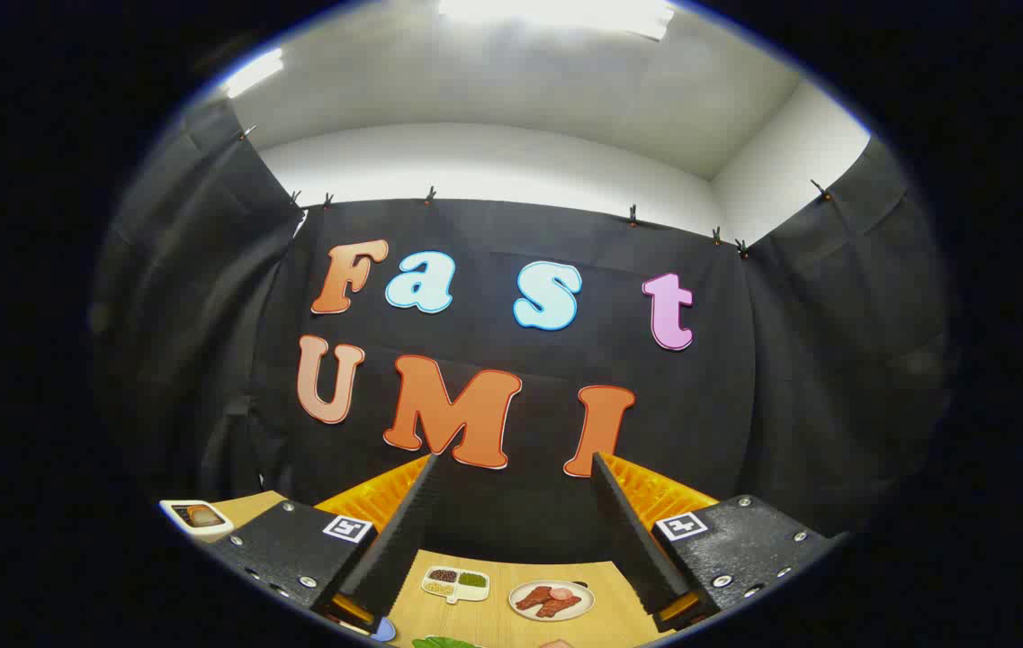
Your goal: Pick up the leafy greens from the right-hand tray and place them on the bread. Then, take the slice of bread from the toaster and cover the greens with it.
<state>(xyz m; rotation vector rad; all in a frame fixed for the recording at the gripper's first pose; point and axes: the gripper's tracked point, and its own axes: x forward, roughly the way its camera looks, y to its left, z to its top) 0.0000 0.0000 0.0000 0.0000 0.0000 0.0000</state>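
Tongs (511,468): ridged finger faces, dark textured mounts with silver screws, square black-white marker on each.

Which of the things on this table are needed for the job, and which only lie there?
Needed:
- leafy greens, between the fingers
- gripper, open, holding nothing

Only lying there:
- divided dish of seasonings
- plate of sliced meat
- white dish beyond the left finger

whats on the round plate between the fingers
The round plate on the table holds reddish-brown meat slices, seen between the open gripper's fingers. Anything under them is hidden.
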